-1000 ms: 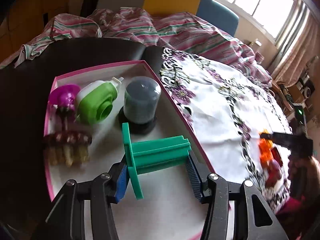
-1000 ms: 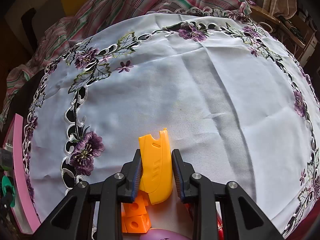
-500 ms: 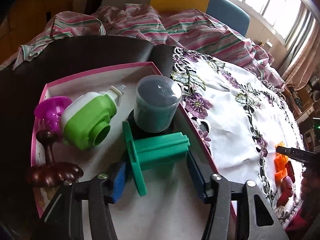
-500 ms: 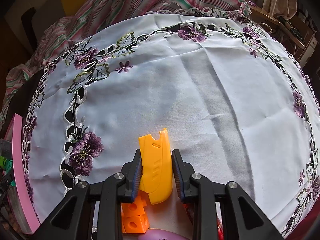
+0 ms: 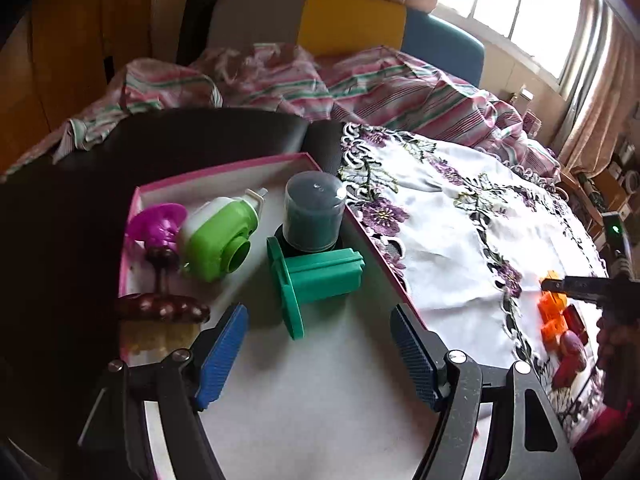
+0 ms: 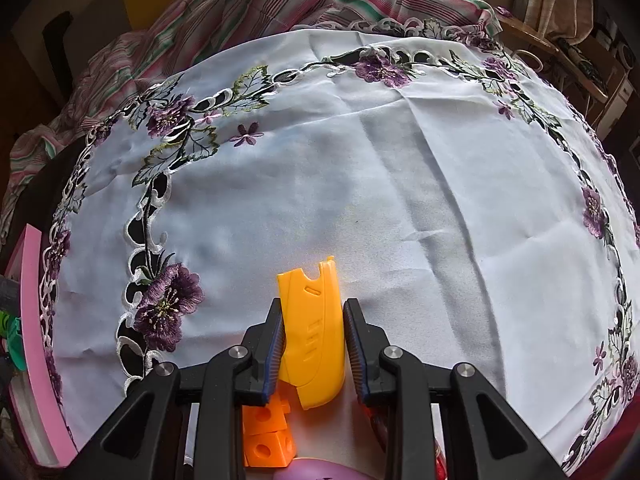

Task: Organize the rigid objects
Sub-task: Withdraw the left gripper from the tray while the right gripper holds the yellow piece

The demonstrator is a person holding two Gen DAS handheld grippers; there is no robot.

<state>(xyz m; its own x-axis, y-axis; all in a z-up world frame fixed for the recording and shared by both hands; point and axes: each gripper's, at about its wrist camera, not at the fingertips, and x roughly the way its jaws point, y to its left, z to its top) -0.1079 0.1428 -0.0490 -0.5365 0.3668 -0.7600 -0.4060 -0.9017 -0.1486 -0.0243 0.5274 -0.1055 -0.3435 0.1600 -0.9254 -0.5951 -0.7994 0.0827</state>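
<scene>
Sorting looks a good way along, judging by how things lie. The shallow pink-rimmed white tray (image 5: 224, 168) on the left side of the bench already holds five pieces: a teal plastic spool with a round flange (image 5: 312, 280) lying on its side near the middle, a dark smoky cylindrical container on a black base (image 5: 314, 212) just beyond it by the right rim, a lime-green and white plastic dispenser (image 5: 220, 240) to the left of that, a magenta plastic cup-shaped piece (image 5: 158, 222) at the far left, and a dark brown wooden stand (image 5: 162, 306) at the near left.

The left tongs (image 5: 320, 344) hover spread wide over the near part of the tray, gripping nothing; the spool lies free just ahead of them, so that placement appears done.

On the right, the right tongs (image 6: 314, 344) are clamped on a yellow-orange curved plastic shell (image 6: 314, 328), held above the white tablecloth embroidered with purple flowers (image 6: 360, 160). Beneath them, at the near edge of the bench, lie orange plastic cubes with round holes (image 6: 266, 436) and a mauve rounded piece (image 6: 316, 472), only partly visible; something red sits beside them, too hidden to name.

What remains, as I judge it: carrying the yellow shell left across the cloth to the tray, then collecting the small pile.
</scene>
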